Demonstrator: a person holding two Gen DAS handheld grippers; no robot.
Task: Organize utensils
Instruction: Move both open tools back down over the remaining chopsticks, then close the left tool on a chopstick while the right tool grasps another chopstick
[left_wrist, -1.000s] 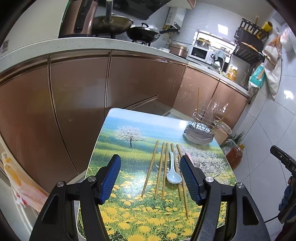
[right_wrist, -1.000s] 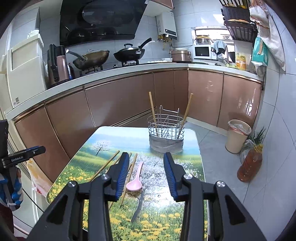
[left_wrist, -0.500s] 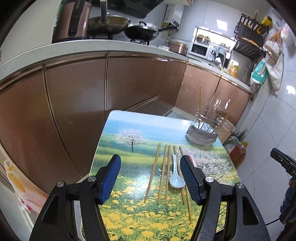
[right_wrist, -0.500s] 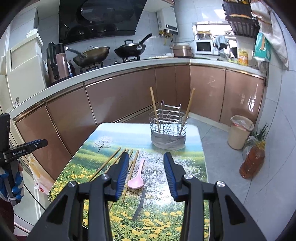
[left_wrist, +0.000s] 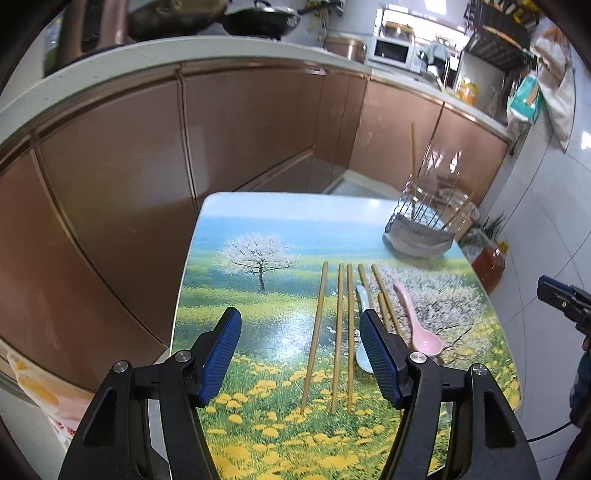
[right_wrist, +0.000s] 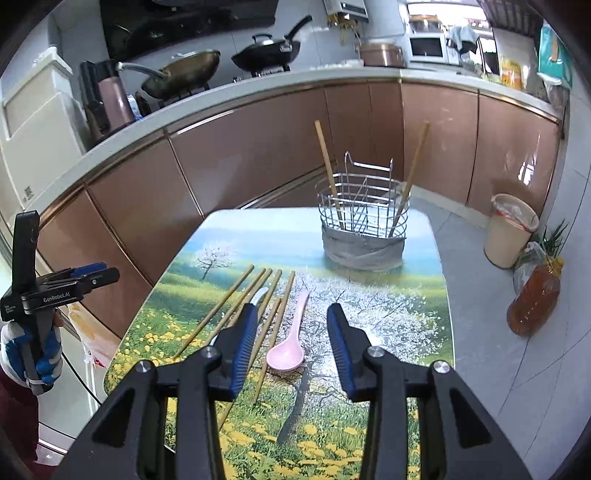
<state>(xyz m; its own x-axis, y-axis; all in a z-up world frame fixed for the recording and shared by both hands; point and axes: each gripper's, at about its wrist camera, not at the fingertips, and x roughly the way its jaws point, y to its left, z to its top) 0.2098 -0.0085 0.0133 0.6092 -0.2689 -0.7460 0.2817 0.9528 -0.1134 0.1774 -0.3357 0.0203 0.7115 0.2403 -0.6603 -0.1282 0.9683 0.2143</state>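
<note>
Several wooden chopsticks (left_wrist: 337, 332) lie side by side on the flower-print table (left_wrist: 258, 288), with a white spoon (left_wrist: 364, 360) and a pink spoon (left_wrist: 417, 325) beside them. A wire utensil basket (left_wrist: 424, 225) holding two chopsticks stands at the far right corner. My left gripper (left_wrist: 301, 354) is open and empty above the near chopstick ends. In the right wrist view, my right gripper (right_wrist: 291, 347) is open and empty above the pink spoon (right_wrist: 290, 349), with the chopsticks (right_wrist: 229, 314) to its left and the basket (right_wrist: 364, 229) beyond.
Brown kitchen cabinets (right_wrist: 258, 158) run behind the table. A beige bin (right_wrist: 511, 229) and an oil bottle (right_wrist: 533, 299) stand on the floor to the right. The left gripper shows at the left edge of the right wrist view (right_wrist: 55, 291).
Both grippers have moved lower and closer over the table. The pink spoon now shows in the left wrist view. Both stay open.
</note>
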